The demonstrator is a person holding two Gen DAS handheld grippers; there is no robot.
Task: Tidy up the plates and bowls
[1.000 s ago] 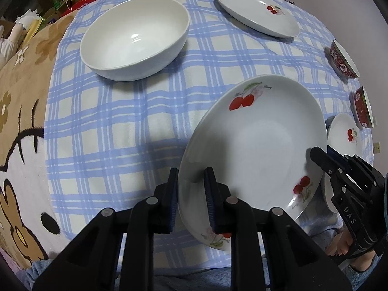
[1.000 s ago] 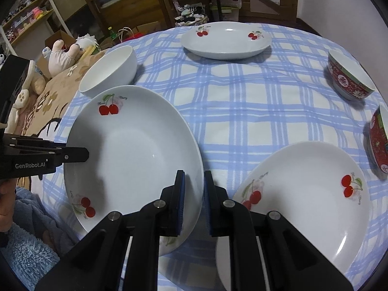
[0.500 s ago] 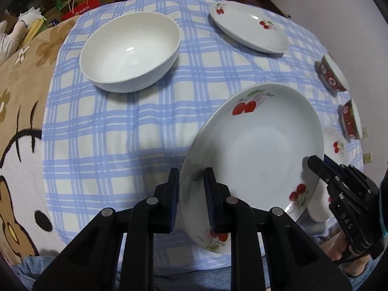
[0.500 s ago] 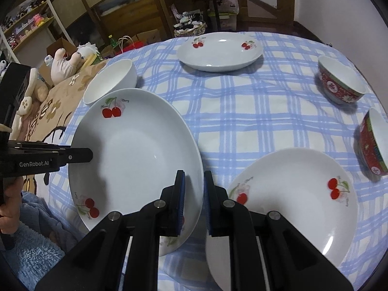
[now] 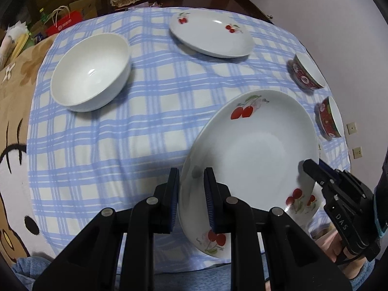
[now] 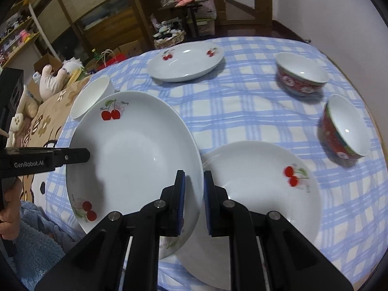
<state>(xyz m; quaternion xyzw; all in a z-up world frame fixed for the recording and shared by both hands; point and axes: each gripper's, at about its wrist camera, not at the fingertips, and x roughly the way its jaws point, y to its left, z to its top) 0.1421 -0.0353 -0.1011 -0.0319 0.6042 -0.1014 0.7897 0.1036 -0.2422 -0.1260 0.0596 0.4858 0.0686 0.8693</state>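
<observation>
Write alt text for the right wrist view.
Right tongs grip the near rim of a large cherry-print plate held above a blue checked tablecloth, with the left tongs on its opposite rim. Around it sit two more cherry plates, two red bowls and a white bowl.

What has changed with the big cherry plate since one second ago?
Both tongs, left and right, have lifted the big cherry plate and carried it over the second cherry plate, which it now partly overlaps. Both grips are unchanged; the other dishes have not moved.
</observation>
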